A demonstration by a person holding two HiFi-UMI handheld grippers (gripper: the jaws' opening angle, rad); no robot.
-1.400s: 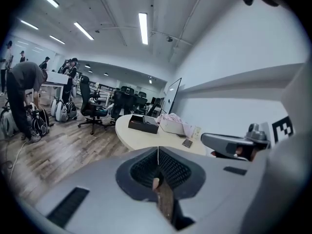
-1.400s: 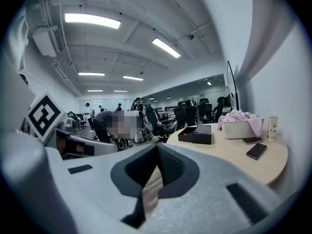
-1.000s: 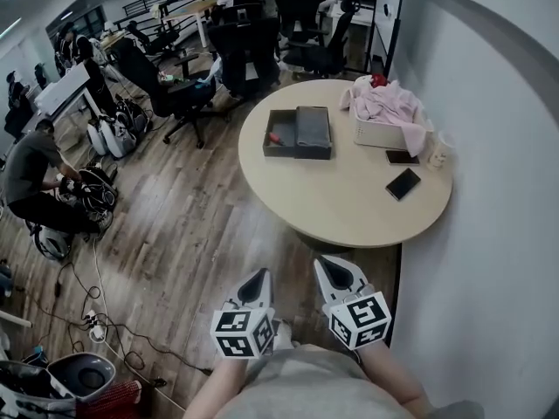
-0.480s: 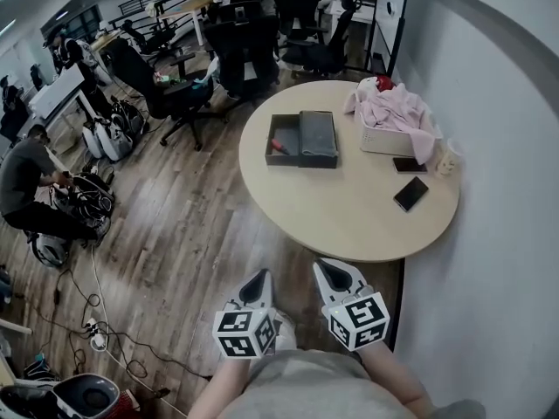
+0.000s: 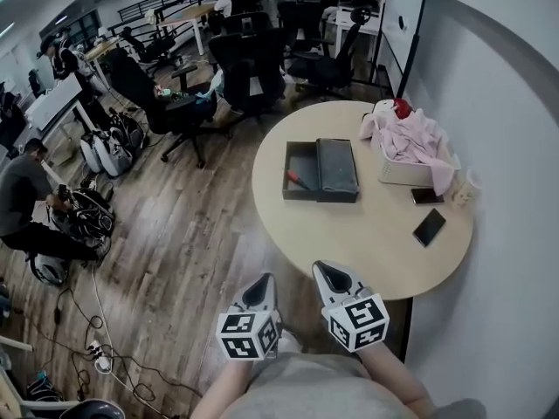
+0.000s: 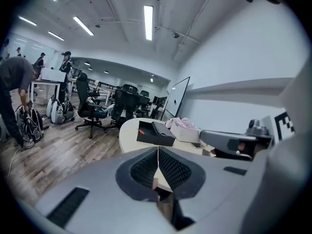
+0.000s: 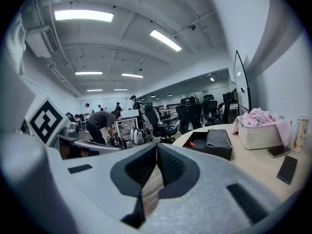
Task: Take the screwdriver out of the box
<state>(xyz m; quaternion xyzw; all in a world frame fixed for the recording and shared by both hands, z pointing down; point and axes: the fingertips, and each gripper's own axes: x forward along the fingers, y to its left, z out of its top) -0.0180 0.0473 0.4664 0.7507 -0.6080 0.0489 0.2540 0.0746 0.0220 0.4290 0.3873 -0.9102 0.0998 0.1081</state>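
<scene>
Both grippers sit low in the centre of the head view, short of the round table (image 5: 367, 243) and touching nothing. The hands holding them are hidden behind their marker cubes. The left gripper (image 5: 260, 285) has its jaws clenched together with nothing between them, which is plain in its own view (image 6: 157, 161). The right gripper (image 5: 330, 278) is likewise closed and empty (image 7: 156, 164). The box (image 5: 301, 186) lies open on the table in the upper centre of the head view, well apart from both. The screwdriver (image 5: 297, 180) is inside its left compartment. Only its red handle is clear, and the shaft is lost against the dark lining. In the gripper views it is no more than a red speck (image 6: 141, 130) (image 7: 192, 144). A grey slab (image 5: 336, 166) covers the box's right half, and I cannot tell whether it is a lid or padding.
</scene>
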